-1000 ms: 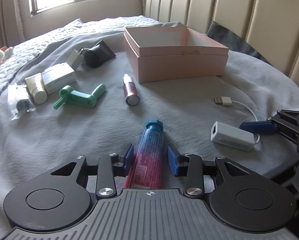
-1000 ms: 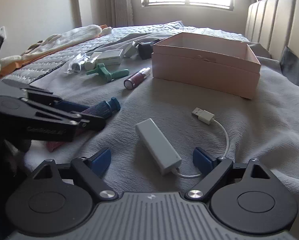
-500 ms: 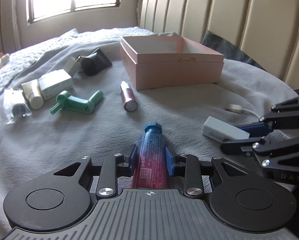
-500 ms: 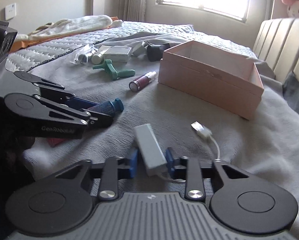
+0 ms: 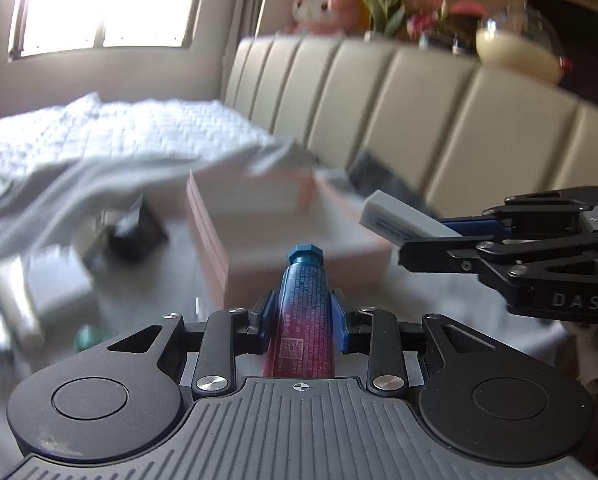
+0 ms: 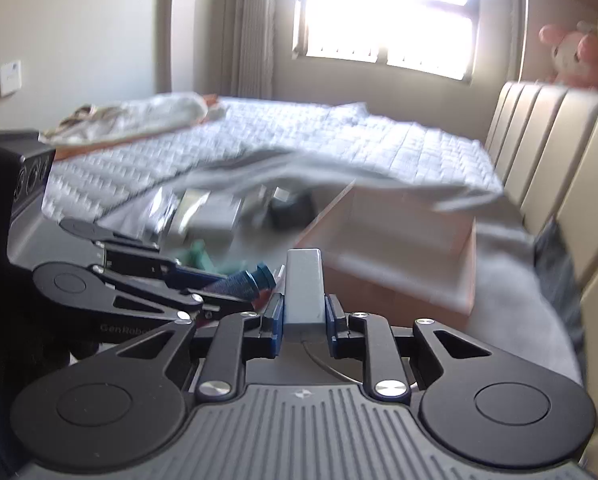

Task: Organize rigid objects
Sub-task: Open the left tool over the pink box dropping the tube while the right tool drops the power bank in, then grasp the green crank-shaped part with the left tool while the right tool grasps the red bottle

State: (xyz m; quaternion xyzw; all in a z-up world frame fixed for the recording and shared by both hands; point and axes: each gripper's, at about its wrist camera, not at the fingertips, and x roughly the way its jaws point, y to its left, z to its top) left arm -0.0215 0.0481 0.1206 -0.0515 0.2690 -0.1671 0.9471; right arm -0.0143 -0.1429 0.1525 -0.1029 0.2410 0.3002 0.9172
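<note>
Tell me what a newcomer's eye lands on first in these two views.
First, the two loaded grippers: the left gripper is clamped on a blue-capped tube at the bottom centre, and the right gripper grips a white adapter, both held above the bed. Just beyond them sits the open pink box on the grey blanket. A pink plush toy sits atop the headboard.

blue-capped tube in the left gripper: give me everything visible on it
The tube is a soft-looking squeeze tube with a faceted blue screw cap, its body fading from blue to pink-red, printed with small text and a QR code. The left gripper is shut on its middle, blue pads against both sides, cap pointing forward toward the pink box.
</note>
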